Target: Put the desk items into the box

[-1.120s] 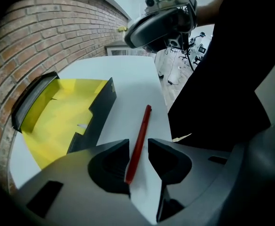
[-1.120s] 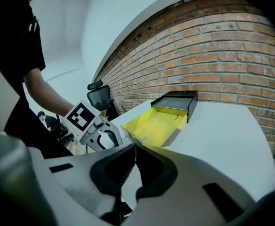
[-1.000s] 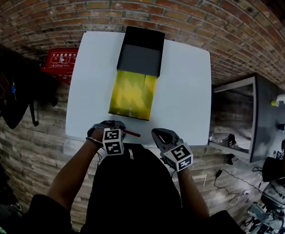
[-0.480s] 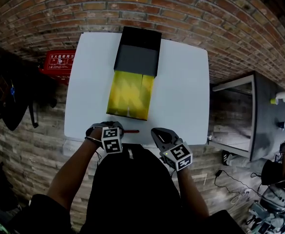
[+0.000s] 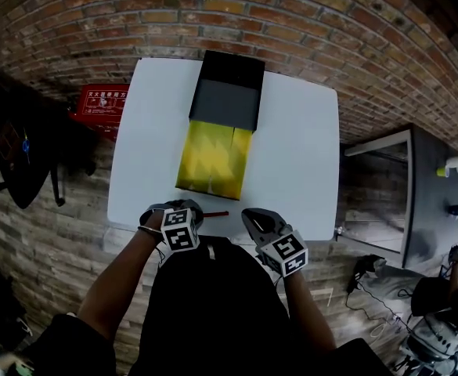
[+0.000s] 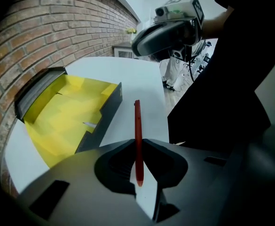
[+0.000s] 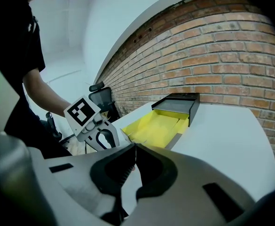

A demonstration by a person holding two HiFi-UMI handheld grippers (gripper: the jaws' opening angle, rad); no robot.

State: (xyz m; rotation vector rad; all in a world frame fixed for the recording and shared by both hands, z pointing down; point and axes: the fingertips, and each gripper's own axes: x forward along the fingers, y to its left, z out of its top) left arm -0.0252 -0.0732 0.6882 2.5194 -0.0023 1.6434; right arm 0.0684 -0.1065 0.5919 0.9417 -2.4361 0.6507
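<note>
A thin red pen (image 5: 216, 213) lies at the near edge of the white table (image 5: 299, 155). My left gripper (image 5: 199, 211) has it between the jaws, which are closing, with the tips touching both sides of the pen (image 6: 137, 131). The pen's far end points along the table beside the box. The box (image 5: 213, 159) has a yellow inside and a black lid (image 5: 229, 84) folded back, and it stands open in the middle of the table. My right gripper (image 5: 250, 215) hovers at the table's near edge, shut and empty, to the right of the pen.
A red case with white lettering (image 5: 99, 100) leans left of the table. A dark chair (image 5: 17, 155) is further left, a dark cabinet (image 5: 416, 186) to the right. Brick surface surrounds the table. The person's dark clothing fills the bottom of the head view.
The left gripper's jaws have come together around the red pen, and the pen has turned from slanted to level along the table edge. The right gripper has barely moved.
</note>
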